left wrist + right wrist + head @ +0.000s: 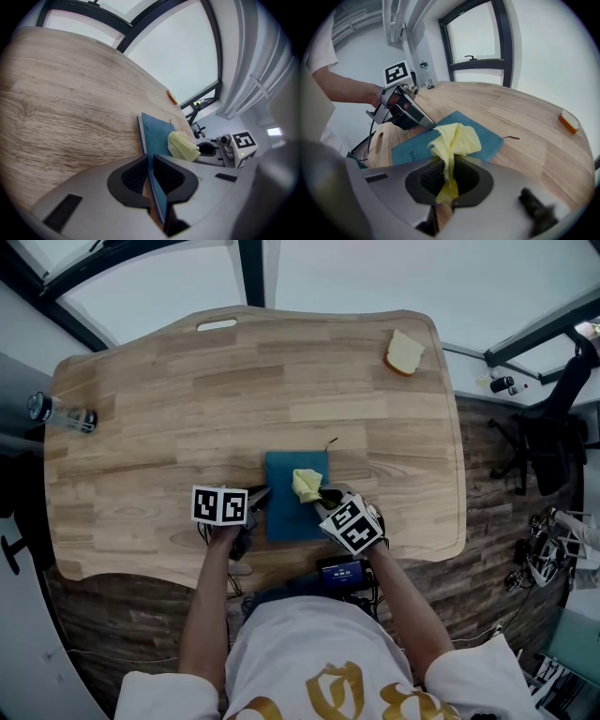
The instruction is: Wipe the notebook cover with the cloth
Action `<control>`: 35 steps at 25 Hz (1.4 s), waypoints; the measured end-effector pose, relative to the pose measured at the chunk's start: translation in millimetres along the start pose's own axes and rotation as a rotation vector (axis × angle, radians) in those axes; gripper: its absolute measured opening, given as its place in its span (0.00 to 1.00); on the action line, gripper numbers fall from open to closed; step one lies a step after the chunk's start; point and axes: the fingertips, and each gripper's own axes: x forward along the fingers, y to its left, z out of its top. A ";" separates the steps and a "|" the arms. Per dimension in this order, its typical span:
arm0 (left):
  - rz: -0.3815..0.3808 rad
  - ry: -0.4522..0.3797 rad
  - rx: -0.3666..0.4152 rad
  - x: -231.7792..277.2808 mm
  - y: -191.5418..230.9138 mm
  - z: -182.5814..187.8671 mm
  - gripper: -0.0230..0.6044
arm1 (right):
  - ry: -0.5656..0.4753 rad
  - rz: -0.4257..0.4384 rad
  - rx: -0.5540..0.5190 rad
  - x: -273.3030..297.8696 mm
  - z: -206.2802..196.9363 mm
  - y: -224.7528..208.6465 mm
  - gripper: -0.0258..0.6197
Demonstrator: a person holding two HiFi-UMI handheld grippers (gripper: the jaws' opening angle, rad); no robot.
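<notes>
Bottle is sitting at the table edge, well out beyond the left gripper. Left gripper is pinching the left edge of the blue notebook, jaws clamped on it. Notebook is lying flat between both grippers. Right gripper is clamping the yellow cloth, whose bunched end is resting on the cover just ahead of its jaws.

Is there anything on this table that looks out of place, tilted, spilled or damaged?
Nothing is spilled or damaged. The notebook lies flat on the wood. Only a thin ribbon strays out past its far edge, which looks harmless.
</notes>
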 end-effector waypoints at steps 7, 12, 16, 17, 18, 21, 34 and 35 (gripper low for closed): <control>0.004 -0.002 0.004 0.3 -0.3 0.1 0.11 | -0.018 -0.059 0.021 1.9 9.2 -20.1 0.10; 0.009 -0.011 -0.007 0.0 1.1 0.2 0.11 | -0.023 -0.092 0.036 4.1 14.7 -29.4 0.10; 0.003 -0.009 -0.014 0.0 0.5 0.3 0.11 | -0.026 -0.122 0.048 4.5 18.4 -37.9 0.10; 0.002 -0.009 -0.015 -0.1 0.3 0.2 0.11 | -0.027 -0.129 0.052 4.6 19.2 -39.9 0.10; 0.002 -0.009 -0.016 -0.1 0.3 0.1 0.11 | -0.028 -0.136 0.057 4.8 19.9 -42.0 0.10; 0.002 -0.009 -0.014 0.0 0.5 0.8 0.11 | -0.035 -0.151 0.067 5.8 23.2 -47.4 0.10; -0.002 -0.005 -0.018 0.5 1.0 0.5 0.11 | -0.043 -0.179 0.088 11.7 33.0 -55.6 0.10; -0.002 -0.005 -0.019 0.4 1.2 0.4 0.11 | -0.043 -0.177 0.085 13.0 33.9 -54.8 0.10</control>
